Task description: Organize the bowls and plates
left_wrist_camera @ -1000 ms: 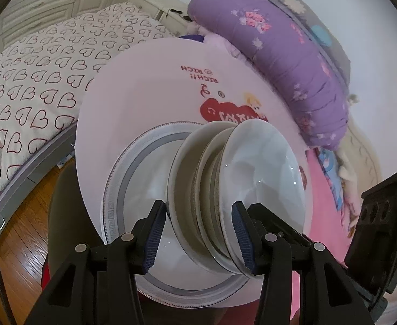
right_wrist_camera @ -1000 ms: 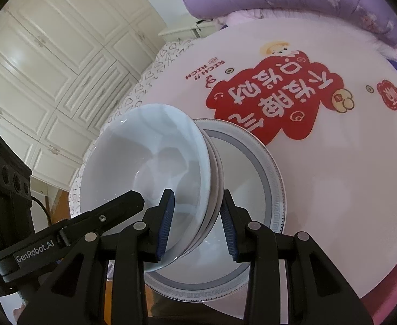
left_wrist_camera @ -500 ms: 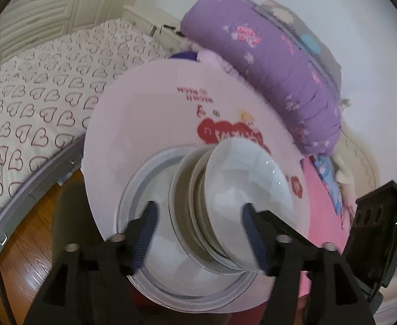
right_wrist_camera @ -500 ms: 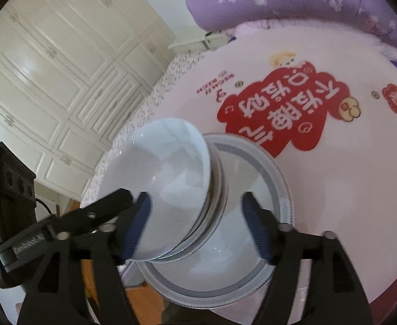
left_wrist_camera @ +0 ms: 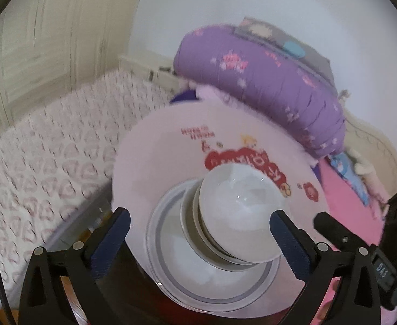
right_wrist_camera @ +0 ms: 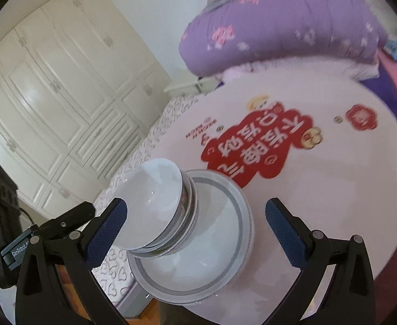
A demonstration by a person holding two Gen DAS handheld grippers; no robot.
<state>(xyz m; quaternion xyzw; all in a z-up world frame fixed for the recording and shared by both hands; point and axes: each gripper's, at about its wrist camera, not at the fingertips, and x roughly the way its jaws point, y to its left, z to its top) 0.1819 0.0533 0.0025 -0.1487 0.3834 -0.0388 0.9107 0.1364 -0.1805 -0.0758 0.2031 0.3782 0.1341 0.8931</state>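
A stack of white bowls point(left_wrist_camera: 239, 216) stands on a white plate with a grey rim point(left_wrist_camera: 171, 265), near the front edge of a round white table point(left_wrist_camera: 158, 157). The stack point(right_wrist_camera: 155, 203) and the plate point(right_wrist_camera: 225, 243) also show in the right wrist view. My left gripper point(left_wrist_camera: 198, 241) is open and empty, pulled back, its fingers wide on either side of the stack. My right gripper point(right_wrist_camera: 195, 233) is open and empty too, held back from the bowls on the opposite side. Each gripper shows at the edge of the other's view.
The table carries a red printed label point(right_wrist_camera: 252, 149). A bed with a heart-patterned sheet point(left_wrist_camera: 36, 162) lies to the left. A purple rolled quilt point(left_wrist_camera: 266, 86) and pink bedding point(left_wrist_camera: 361, 203) lie behind the table. White wardrobes point(right_wrist_camera: 49, 94) stand beyond. Wooden floor point(right_wrist_camera: 68, 287) shows below.
Both grippers opened wide and let go of the bowl stack, then drew back and up from it. The stack stays on the plate.
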